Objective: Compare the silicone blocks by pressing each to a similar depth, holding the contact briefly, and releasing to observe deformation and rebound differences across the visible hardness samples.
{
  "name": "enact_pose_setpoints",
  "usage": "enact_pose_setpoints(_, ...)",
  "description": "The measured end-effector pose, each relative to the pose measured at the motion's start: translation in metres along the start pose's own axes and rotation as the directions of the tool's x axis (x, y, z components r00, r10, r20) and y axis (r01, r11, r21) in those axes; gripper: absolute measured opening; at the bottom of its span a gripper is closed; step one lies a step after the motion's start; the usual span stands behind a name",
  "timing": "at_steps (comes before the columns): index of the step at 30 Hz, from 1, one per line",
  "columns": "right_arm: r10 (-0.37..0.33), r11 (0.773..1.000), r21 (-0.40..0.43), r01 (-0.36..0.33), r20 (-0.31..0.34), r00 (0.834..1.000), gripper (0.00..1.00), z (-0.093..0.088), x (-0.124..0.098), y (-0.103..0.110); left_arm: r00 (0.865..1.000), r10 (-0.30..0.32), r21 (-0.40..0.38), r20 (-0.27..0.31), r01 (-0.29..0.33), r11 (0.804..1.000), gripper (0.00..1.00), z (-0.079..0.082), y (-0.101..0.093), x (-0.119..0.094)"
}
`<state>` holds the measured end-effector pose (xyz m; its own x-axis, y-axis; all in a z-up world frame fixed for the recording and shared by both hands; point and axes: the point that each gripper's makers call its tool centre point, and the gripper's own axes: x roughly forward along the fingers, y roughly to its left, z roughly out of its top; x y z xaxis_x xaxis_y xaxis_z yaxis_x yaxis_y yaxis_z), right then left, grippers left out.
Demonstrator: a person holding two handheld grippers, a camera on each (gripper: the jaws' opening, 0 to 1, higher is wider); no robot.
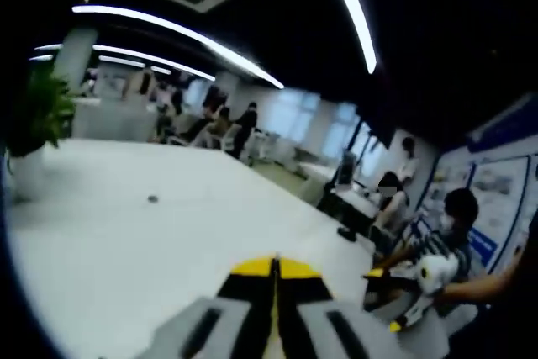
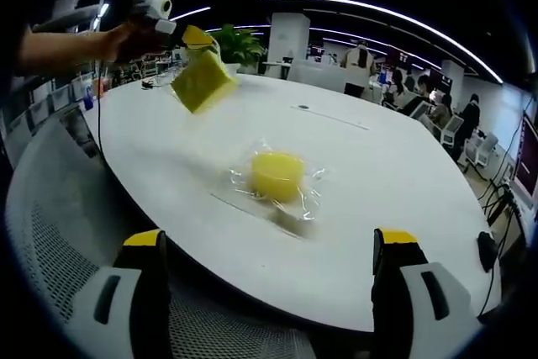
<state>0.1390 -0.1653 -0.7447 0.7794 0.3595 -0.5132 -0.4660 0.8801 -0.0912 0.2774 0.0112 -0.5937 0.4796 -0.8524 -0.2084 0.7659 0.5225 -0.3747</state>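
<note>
Silicone block [image 2: 277, 175], round and pale yellow, lies sealed in a clear crinkled wrapper flat on the white tabletop [image 2: 395, 182], near the middle of its near half and well back from the curved front edge. A second yellow sample [image 2: 200, 81], flat and squarish, hangs tilted above the tabletop's far left part, clamped in the left gripper [image 2: 195, 44] as seen in the right gripper view. Bare tabletop surrounds the wrapped block on every side, widest toward the right and the far end. A mesh chair back [image 2: 59, 233] stands just beside the near left edge. The right gripper [image 2: 273, 245] is spread wide and grasps nothing, its yellow-tipped jaws short of the block. In the left gripper view, the left gripper [image 1: 275, 268] shows jaws pressed together, over open white surface.
</note>
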Motion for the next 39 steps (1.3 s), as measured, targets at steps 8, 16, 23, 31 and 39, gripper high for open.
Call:
enact_pose_setpoints(8, 0.009, 0.999, 0.047, -0.01, 0.005, 1.0, 0.96, 0.005, -0.002, 0.001, 0.996, -0.081, 0.02, 0.032, 0.08, 0.997, 0.0, 0.021, -0.037, -0.006)
enact_pose_setpoints(16, 0.031, 0.998, 0.043, -0.034, 0.076, 0.997, 0.96, 0.041, -0.005, 0.007, 0.989, -0.142, 0.029, 0.037, 0.141, 0.99, 0.0, 0.028, -0.062, -0.013)
enact_pose_setpoints(23, 0.143, 0.979, 0.116, -0.17, 0.209, 0.967, 0.88, 0.088, -0.008, 0.024, 0.979, -0.199, 0.056, 0.04, 0.197, 0.979, 0.0, 0.041, -0.09, -0.021)
enact_pose_setpoints(31, 0.317, 0.925, 0.098, -0.367, 0.331, 0.889, 0.82, 0.132, -0.002, 0.077, 0.957, -0.281, 0.107, 0.067, 0.273, 0.956, 0.0, 0.058, -0.128, -0.03)
enact_pose_setpoints(39, 0.387, 0.821, 0.198, -0.536, 0.498, 0.776, 0.79, 0.181, -0.012, 0.093, 0.93, -0.352, 0.127, 0.105, 0.338, 0.932, 0.0, 0.072, -0.161, -0.043)
